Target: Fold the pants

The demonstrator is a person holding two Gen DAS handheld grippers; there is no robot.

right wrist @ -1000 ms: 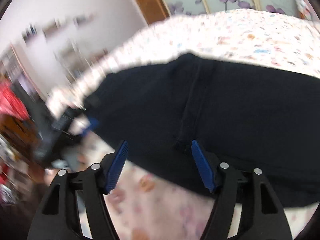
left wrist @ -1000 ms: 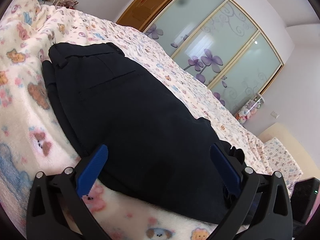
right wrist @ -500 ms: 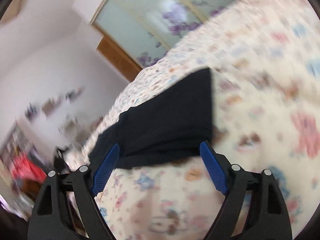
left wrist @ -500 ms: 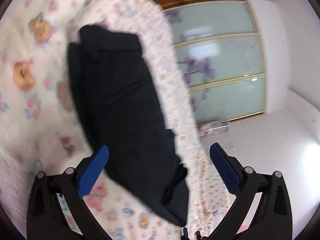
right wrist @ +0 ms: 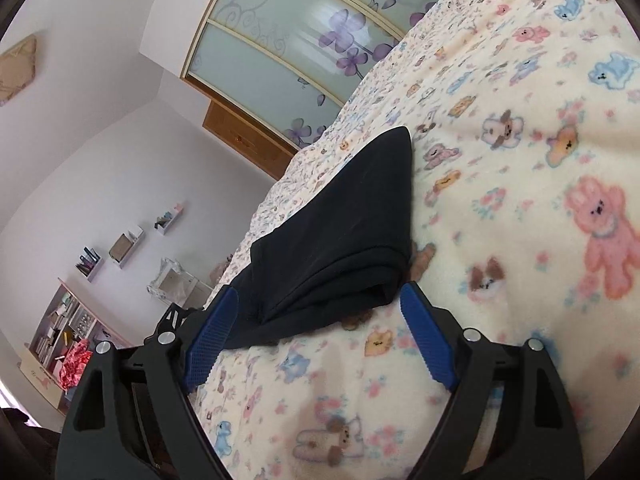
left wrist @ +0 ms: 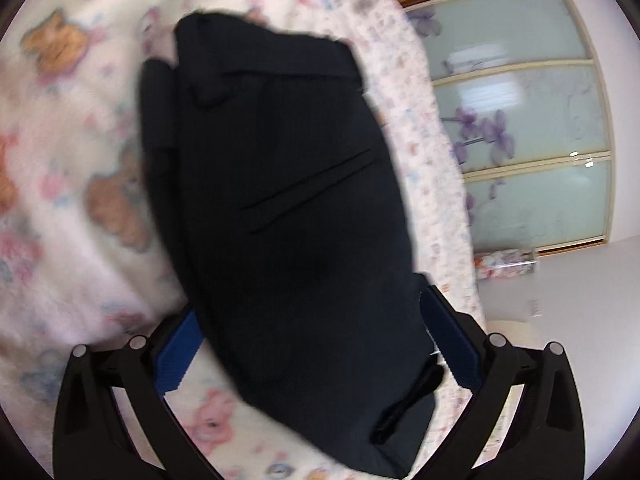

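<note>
The dark pants (left wrist: 288, 208) lay folded into a layered bundle at centre frame on the blanket (left wrist: 60, 208). Both the left gripper (left wrist: 316, 344) and right gripper (right wrist: 320, 336) were spread, grasping nothing, so folding looked nearly done.

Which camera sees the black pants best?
The left wrist view: the pants fill the middle, showing the waistband and a pocket slit, though slightly blurred. The right wrist view shows only one folded end, edge-on, lying on the teddy-bear blanket.
</note>
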